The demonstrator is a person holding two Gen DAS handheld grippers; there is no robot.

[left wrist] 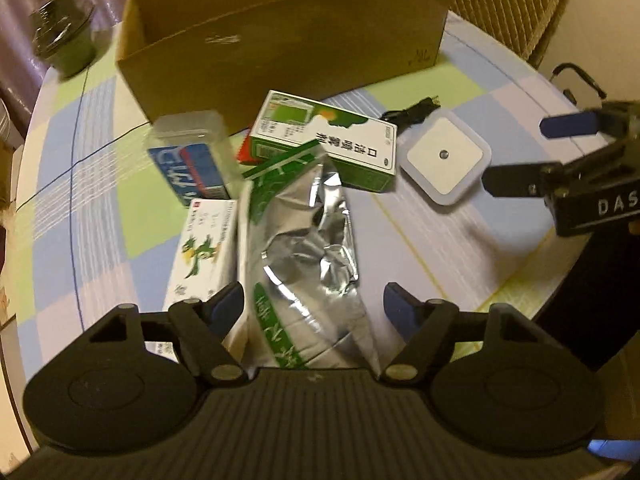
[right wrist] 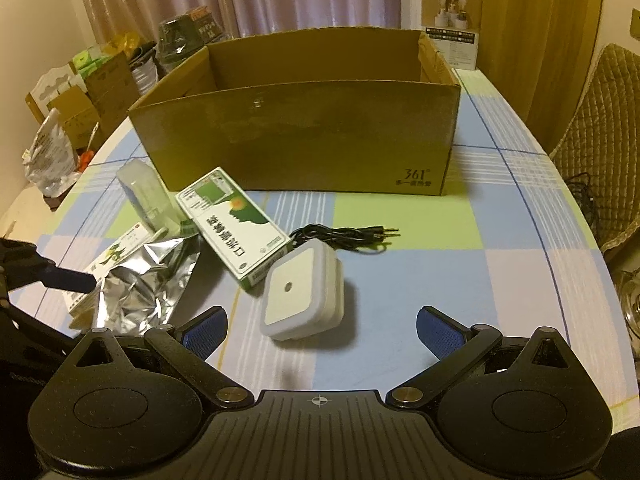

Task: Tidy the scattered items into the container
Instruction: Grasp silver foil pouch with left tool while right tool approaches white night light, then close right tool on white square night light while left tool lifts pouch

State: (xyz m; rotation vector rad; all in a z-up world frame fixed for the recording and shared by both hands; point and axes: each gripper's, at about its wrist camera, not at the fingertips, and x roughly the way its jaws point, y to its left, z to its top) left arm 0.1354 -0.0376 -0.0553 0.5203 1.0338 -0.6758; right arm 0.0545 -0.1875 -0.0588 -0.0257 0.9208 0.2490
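Evidently nothing has gone in yet: the cardboard box (right wrist: 296, 136) stands open-topped at 12 o'clock, its mouth upward to receive things, while the items lie clustered before it. The left gripper (left wrist: 314, 306) hangs with jaws spread wide on either side of the foil pouch (left wrist: 304, 240), apparently lining up a grasp; it holds nothing. The right gripper (right wrist: 322, 330), likewise spread and empty, faces the white night light (right wrist: 302, 294), just beside the green medicine box (right wrist: 236, 226). A black cable (right wrist: 348, 236) lies at 1 o'clock of the light
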